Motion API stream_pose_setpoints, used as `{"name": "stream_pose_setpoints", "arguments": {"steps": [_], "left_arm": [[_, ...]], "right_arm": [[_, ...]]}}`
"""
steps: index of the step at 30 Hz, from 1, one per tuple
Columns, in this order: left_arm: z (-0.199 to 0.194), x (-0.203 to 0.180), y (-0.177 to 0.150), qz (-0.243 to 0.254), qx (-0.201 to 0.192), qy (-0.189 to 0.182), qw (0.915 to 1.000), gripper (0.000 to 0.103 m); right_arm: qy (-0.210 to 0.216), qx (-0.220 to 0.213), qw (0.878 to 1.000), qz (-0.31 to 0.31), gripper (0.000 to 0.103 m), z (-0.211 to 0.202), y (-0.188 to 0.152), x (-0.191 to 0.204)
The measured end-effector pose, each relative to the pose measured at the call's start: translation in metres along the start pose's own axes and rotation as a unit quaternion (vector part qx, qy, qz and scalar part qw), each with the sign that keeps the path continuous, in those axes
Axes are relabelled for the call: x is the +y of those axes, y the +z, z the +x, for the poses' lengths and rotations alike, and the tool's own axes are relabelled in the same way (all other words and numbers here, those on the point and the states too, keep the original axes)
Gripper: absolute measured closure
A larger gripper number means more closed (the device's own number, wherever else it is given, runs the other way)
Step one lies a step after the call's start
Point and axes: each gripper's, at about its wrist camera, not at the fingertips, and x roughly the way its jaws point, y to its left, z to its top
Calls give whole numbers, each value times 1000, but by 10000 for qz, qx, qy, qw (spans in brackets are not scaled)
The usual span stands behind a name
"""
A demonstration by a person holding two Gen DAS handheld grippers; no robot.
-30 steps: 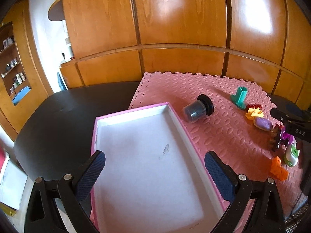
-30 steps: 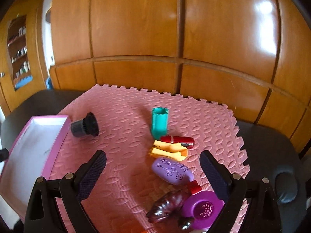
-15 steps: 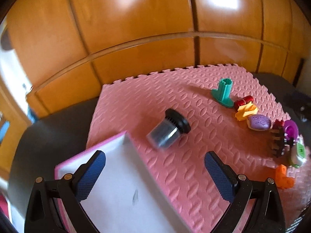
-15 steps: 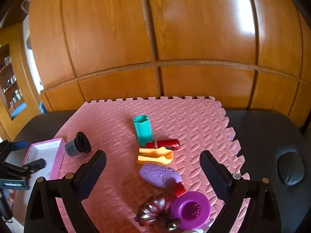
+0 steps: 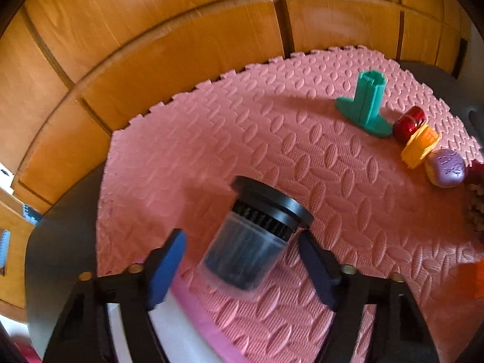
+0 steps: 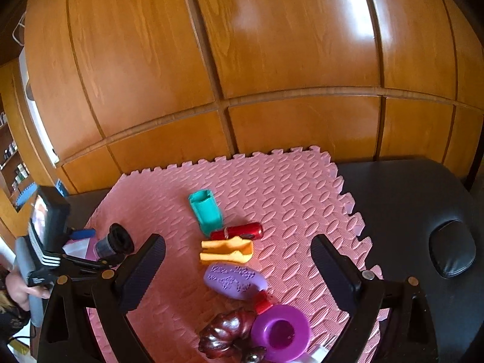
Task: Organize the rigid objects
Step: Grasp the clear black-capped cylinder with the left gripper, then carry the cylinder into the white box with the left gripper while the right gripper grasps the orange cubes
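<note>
A clear cup with a black ribbed lid point(image 5: 257, 233) lies on its side on the pink foam mat point(image 5: 272, 139). My left gripper point(image 5: 242, 257) is open with a finger on each side of the cup, not touching it. The cup point(image 6: 115, 243) and the left gripper also show at the left of the right wrist view. My right gripper point(image 6: 239, 269) is open and empty above a row of items: a teal holder point(image 6: 207, 211), a red tube point(image 6: 237, 231), a yellow clip point(image 6: 227, 252), a purple oval case point(image 6: 234, 281), a dark brown claw clip point(image 6: 227, 337) and a purple round cup point(image 6: 281, 332).
The pink-rimmed white tray point(image 5: 193, 299) lies just under my left gripper at the mat's near left edge. Wooden wall panels point(image 6: 242, 75) stand behind the mat. A black table point(image 6: 408, 211) extends to the right with a black pad point(image 6: 452, 249) on it.
My left gripper moved forward off the tray and down to the cup, which now sits between its fingers. My right gripper drew back and rose slightly; the items stayed put.
</note>
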Motion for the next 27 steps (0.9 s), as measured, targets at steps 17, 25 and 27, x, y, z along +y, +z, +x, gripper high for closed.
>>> {"name": "stream_pose_setpoints", "arguments": {"steps": [17,25,27], "left_arm": [[-79,-35,-45,-526,-603,-445,9958,59],[-132,-39,-87,-993,-795,-702,9894,59],[-141,-39,-99,-1076,-873,-657,9882,59]], "right_arm": [[-5,238,9940,1071,25,7,4,-47],[120,537,9889,1381,29,15,1,-63],[200,640,9893,1293,29,18,-1,-59]]}}
